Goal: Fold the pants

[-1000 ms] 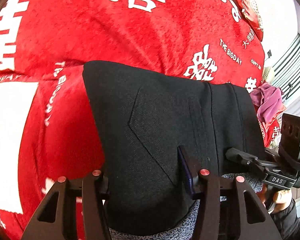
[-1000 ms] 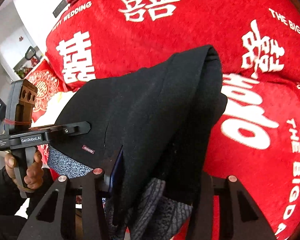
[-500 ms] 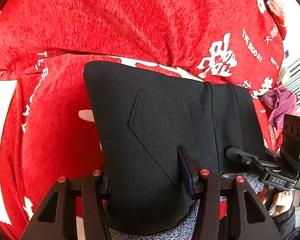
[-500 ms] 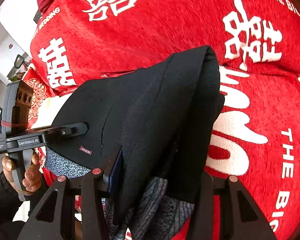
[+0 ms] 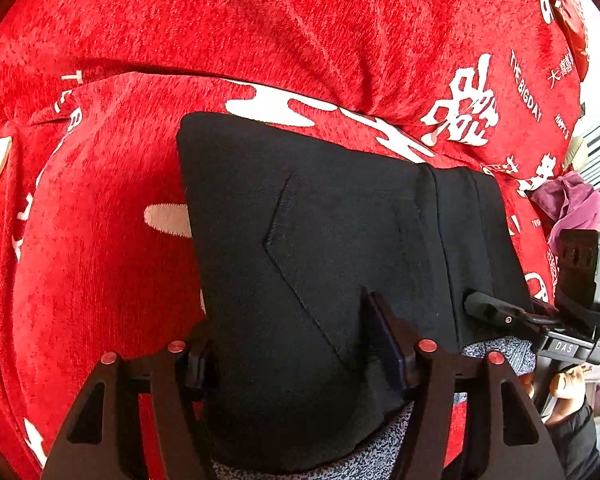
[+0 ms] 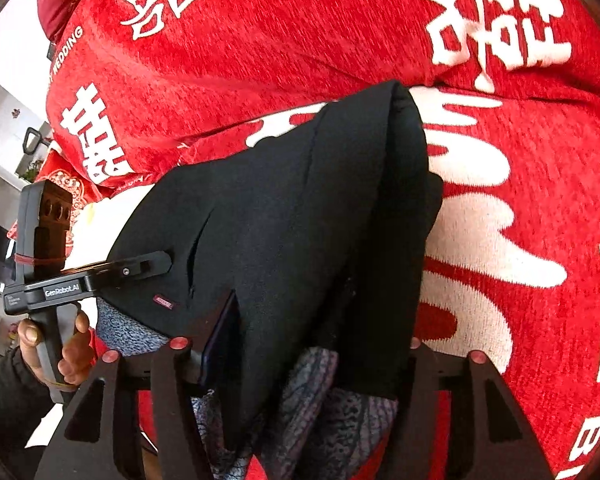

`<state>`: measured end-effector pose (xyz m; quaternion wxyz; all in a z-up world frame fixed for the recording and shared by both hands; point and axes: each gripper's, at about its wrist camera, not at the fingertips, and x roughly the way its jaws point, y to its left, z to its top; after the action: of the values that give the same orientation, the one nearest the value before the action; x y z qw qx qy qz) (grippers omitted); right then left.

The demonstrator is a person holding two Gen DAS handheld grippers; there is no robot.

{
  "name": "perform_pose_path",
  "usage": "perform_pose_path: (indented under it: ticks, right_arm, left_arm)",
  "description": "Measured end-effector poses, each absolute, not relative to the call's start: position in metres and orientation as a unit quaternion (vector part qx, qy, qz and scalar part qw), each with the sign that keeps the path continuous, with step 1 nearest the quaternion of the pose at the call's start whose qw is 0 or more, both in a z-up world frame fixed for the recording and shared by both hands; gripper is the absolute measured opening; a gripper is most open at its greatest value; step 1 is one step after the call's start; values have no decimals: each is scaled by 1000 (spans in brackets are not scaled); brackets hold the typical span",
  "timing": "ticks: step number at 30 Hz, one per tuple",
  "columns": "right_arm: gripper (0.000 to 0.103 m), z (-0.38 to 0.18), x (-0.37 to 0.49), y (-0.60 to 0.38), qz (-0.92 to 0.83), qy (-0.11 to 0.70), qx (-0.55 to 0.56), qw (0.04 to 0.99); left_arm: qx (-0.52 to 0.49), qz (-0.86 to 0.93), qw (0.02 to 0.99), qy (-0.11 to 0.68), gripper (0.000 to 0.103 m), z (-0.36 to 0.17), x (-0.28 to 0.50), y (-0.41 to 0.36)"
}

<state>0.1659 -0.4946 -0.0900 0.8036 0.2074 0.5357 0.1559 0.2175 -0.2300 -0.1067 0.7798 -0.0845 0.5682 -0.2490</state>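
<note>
In your left wrist view, your left tongs (image 5: 300, 356) are clenched on the folded black pants (image 5: 340, 248), a thick wad of cloth between the jaws, the grey lining (image 5: 496, 354) showing at the near edge; the pants hang over the red blanket (image 5: 260, 32); your right tongs (image 5: 480, 306) bite the same edge at far right, beside a purple cloth (image 5: 572, 204).

In your right wrist view, your right tongs (image 6: 300, 344) are clamped on the pants (image 6: 280, 220), folded layers bunched between the jaws; your left tongs (image 6: 148, 264) grip the far corner; the blanket (image 6: 300, 32) lies below.
</note>
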Motion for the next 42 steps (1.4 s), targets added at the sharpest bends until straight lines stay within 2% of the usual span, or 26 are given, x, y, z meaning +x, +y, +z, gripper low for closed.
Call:
perform_pose_path:
  ticks: [4, 7, 10, 15, 18, 21, 23, 27, 30, 31, 32, 34, 36, 42]
  right_arm:
    - [82, -94, 168, -500, 142, 551, 231, 789]
    - [83, -75, 160, -508, 125, 539, 240, 798]
    - [84, -39, 134, -516, 80, 494, 232, 834]
    - [95, 6, 88, -471, 132, 425, 152, 883]
    - [96, -6, 85, -431, 163, 439, 59, 882]
    - [97, -39, 95, -429, 148, 484, 51, 861]
    - [98, -47, 94, -438, 155, 482, 79, 859]
    - [99, -44, 95, -443, 169, 480, 85, 856]
    - [99, -13, 93, -441, 161, 464, 55, 869]
    - [100, 0, 94, -444, 164, 445, 46, 879]
    - [103, 10, 96, -446, 163, 432, 39, 886]
    - [103, 26, 113, -451, 136, 422, 12, 896]
    - [103, 21, 142, -453, 129, 452, 0, 883]
    - [103, -7, 197, -458, 184, 476, 44, 859]
  left_arm:
    - [-99, -249, 769, 580, 69, -105, 220, -220]
    - [-73, -239, 791, 559, 69, -81, 216, -207]
    - [-87, -242, 809, 529, 69, -49, 204, -189]
    - [-81, -300, 798, 516, 69, -37, 170, -215]
    - [-32, -303, 801, 516, 69, -56, 154, -242]
    - [-5, -293, 798, 526, 70, -82, 152, -251]
    - [6, -297, 806, 512, 70, -82, 148, -254]
    - [-1, -305, 790, 531, 70, -74, 155, -251]
    - [-40, -307, 797, 518, 70, -45, 174, -237]
    - [-41, -296, 805, 513, 80, -37, 184, -236]
    - [-41, -278, 812, 511, 103, -32, 193, -236]
    - [-45, -249, 829, 499, 103, -26, 208, -237]
    - [-39, -237, 824, 512, 103, -30, 225, -248]
    - [-33, -234, 787, 570, 103, -66, 259, -283]
